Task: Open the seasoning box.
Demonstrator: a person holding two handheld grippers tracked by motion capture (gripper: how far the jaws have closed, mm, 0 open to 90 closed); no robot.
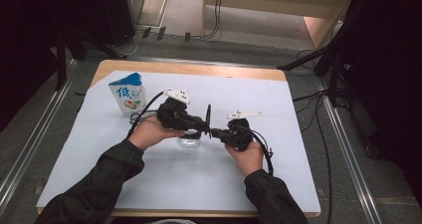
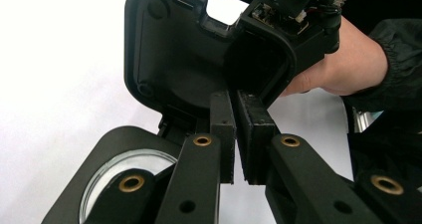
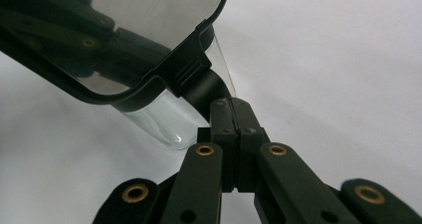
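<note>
Just above the clear container [image 1: 189, 140] at mid-desk [image 1: 199, 68], you are holding the black lid [image 1: 208, 115] upright, left hand-held gripper [image 1: 203, 126] and right hand-held gripper [image 1: 215, 132] both pinched shut on its lower edge, so you should be tipping it flat and squaring it over the rim.

Wooden table [image 1: 199, 68], pale top with rounded far corners, covered almost wholly by a white sheet [image 1: 164, 179] that leaves a bare wood strip along the far edge and a thin one along the near edge. Near the far left corner, standing upright on the sheet: a blue and white pouch [image 1: 128, 93] with printed characters. Around the middle of the table, resting on the sheet: a clear glass jar [image 1: 189, 140], seemingly round and open at the top, though largely covered from above; in the left gripper view, its glass rim [image 2: 124, 165] against the white sheet [image 2: 54, 84]. Jar and pouch well apart.
</note>
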